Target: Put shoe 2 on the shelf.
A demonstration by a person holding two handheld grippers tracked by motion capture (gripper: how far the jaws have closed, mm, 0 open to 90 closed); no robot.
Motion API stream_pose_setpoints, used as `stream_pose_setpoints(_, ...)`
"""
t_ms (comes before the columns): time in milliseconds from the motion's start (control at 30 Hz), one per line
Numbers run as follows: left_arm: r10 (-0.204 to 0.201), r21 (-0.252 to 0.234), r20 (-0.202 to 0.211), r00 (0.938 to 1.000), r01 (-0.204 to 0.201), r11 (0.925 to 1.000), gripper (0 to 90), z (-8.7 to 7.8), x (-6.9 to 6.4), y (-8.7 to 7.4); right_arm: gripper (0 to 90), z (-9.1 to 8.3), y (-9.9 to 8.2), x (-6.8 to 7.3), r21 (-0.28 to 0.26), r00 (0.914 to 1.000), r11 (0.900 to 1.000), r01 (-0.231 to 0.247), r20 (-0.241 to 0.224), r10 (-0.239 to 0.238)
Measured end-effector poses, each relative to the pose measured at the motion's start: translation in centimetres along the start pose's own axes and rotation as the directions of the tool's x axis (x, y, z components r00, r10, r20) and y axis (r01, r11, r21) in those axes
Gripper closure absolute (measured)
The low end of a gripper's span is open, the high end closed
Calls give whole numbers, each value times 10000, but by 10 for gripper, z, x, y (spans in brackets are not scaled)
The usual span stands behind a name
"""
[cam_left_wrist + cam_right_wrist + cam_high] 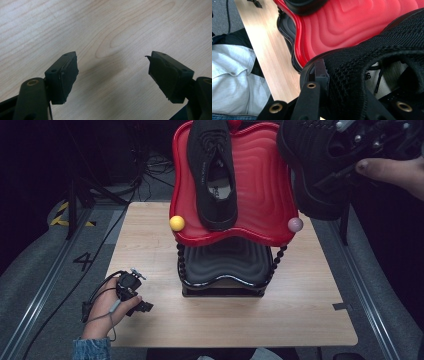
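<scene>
Shoes are what matter here: one black shoe [214, 175] is lying in the red tray [260, 185], on the left part of it, with its toe pointing toward the person. The red tray is sitting on top of a stand, and a black tray [225, 262] is sitting under it, low on the wooden bench [300, 310]. A yellow ball [177, 223] and a pink ball [295, 224] are sticking up at the red tray's near corners.

A second black shoe [312, 165] is hanging in the air by the red tray's right edge. The right tool [329, 75] is holding it by the side wall; one jaw is pressing on the outside, and the other jaw is hiding inside the shoe. The top of the high view is cutting this shoe off.

The left tool [112, 72] is resting low over the bench at the near left, with its jaws wide apart and holding nothing. A hand [107, 302] is gripping it. The inside of the black tray is too dark to make out.
</scene>
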State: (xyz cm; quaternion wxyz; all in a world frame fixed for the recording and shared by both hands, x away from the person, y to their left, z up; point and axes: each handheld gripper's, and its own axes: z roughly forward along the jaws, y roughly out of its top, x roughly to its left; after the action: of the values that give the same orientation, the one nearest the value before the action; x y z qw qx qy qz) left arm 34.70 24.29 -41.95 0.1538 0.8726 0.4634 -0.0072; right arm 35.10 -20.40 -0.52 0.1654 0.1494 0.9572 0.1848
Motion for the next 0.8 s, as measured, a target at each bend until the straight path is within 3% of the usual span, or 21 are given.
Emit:
stream_pose_setpoints(300, -5, 14, 29, 10000, 5, 10000, 241, 0, 1, -3, 855, 14, 25, 6, -18, 9985, 9985, 544, 34, -544)
stream_pose_setpoints(600, -69, 71, 20, 10000, 69, 10000, 241, -1, 1, -3, 855, 26, 46, 15, 121, 9951, 9958, 906, 380, -910)
stream_pose_setpoints(800, -46, 69, 18, 10000, 46, 10000, 241, -1, 2, -3, 855, 41, 55, 18, 89, 9943, 9947, 1024, 282, -1026)
